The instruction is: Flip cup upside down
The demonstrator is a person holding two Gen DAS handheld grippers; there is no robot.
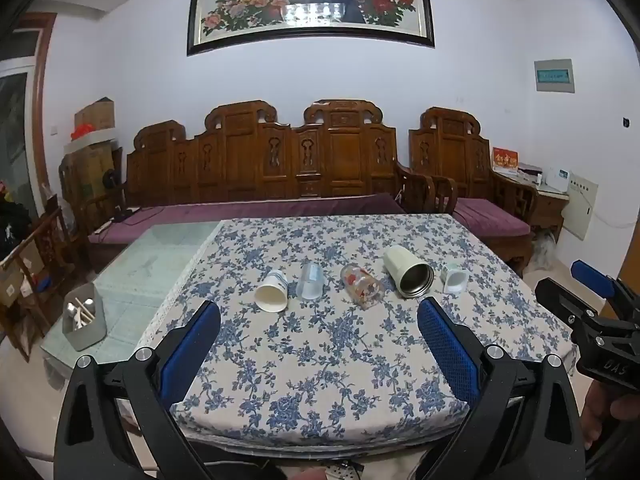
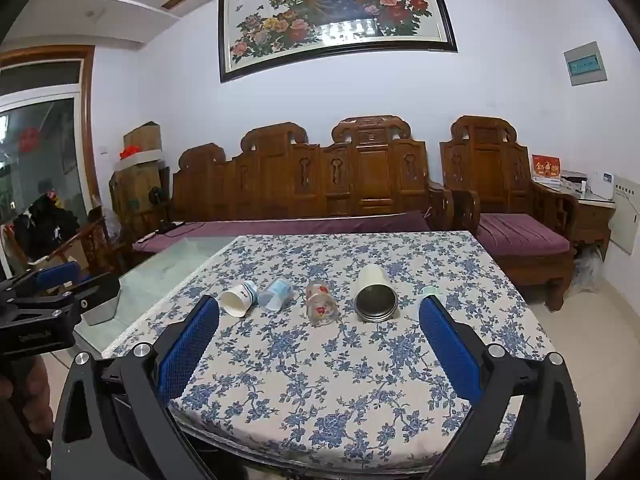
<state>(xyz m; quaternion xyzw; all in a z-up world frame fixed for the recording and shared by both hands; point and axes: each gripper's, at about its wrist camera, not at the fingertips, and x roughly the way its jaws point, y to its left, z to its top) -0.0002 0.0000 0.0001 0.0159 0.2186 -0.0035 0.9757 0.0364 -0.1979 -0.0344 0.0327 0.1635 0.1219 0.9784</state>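
Dim, even indoor light; glare on the framed painting (image 1: 310, 4); fisheye-curved edges.

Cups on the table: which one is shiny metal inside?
The big cream cup, fourth from the left. Its open mouth shows dark metal; the others are paper, plastic or glass.

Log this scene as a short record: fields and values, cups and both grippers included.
surface: table with blue floral cloth
cups: five in a row, all lying on their sides
row, left to right: paper cup; clear plastic cup; flowered glass; cream steel-lined tumbler; small white cup
left gripper: open, empty, short of the row
right gripper: open, empty, short of the row
beside the cloth: grey bin on the bare glass
flipped so far: none
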